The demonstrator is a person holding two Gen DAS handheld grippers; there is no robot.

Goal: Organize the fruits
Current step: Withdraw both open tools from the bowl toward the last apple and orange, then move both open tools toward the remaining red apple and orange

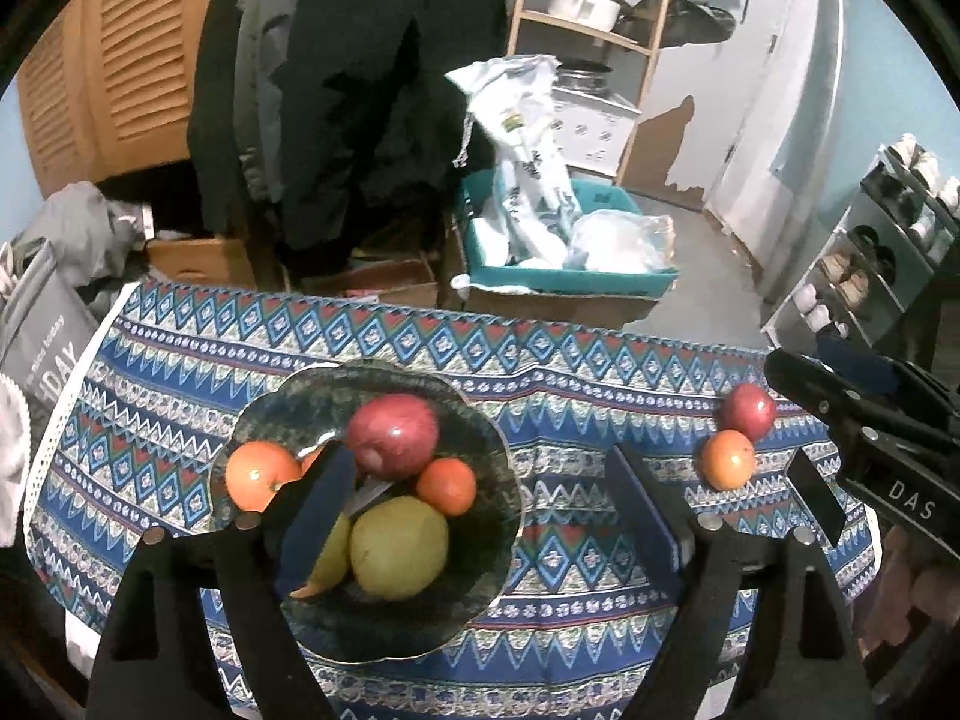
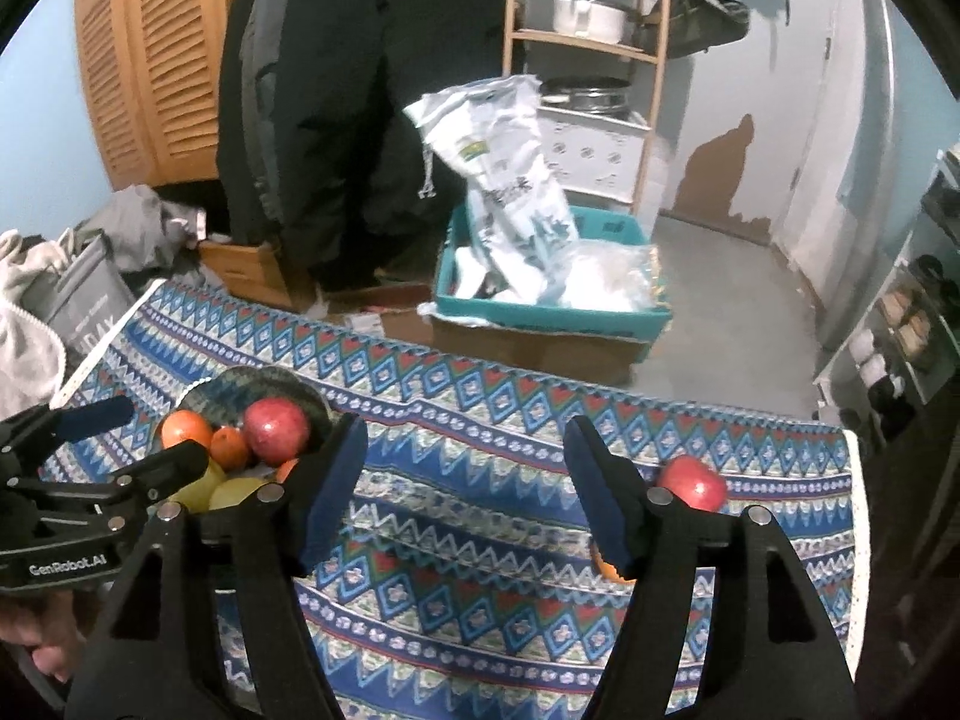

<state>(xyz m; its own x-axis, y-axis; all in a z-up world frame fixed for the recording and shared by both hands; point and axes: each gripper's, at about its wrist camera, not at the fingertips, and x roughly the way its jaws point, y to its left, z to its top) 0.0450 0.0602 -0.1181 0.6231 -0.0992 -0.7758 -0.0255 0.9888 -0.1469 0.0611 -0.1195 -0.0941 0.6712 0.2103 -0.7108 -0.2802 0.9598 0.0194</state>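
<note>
Where the near finger of the left gripper [image 1: 480,462] crosses the bowl [image 1: 384,618], hides half of one yellow pear [image 1: 333,552] and a sliver of orange peel below it. Jaws apart, nothing between them, hanging over the bowl's right half and bare cloth [image 1: 570,372]. Plainly seen in the bowl: a second pear [image 1: 399,546], a red apple [image 1: 393,435], two oranges [image 1: 261,474] [image 1: 447,485]. Bowl's near rim close to the front edge of the worktop, its left rim partly behind the gripper body.

Right gripper [image 2: 465,429] likewise with jaws apart and empty, over open cloth between the bowl and the loose fruit. Behind its right finger, only a scrap of the loose orange [image 2: 609,567] in the right wrist view; whole in the left wrist view, touching or just beside the loose apple [image 2: 690,483]. Both near the worktop's right edge, well apart from the bowl, with a wide bare stretch of cloth in between. Low at the left of the right wrist view, part of a hand [image 2: 36,642], cut off by the frame.

Beyond the far edge of the cloth, no worktop left: a drop to the floor, cardboard boxes and a teal box [image 1: 570,282] with white sacks. Farther back, dark coats, a wooden rack with pots, a shoe shelf at the right, all soft and blurred.
</note>
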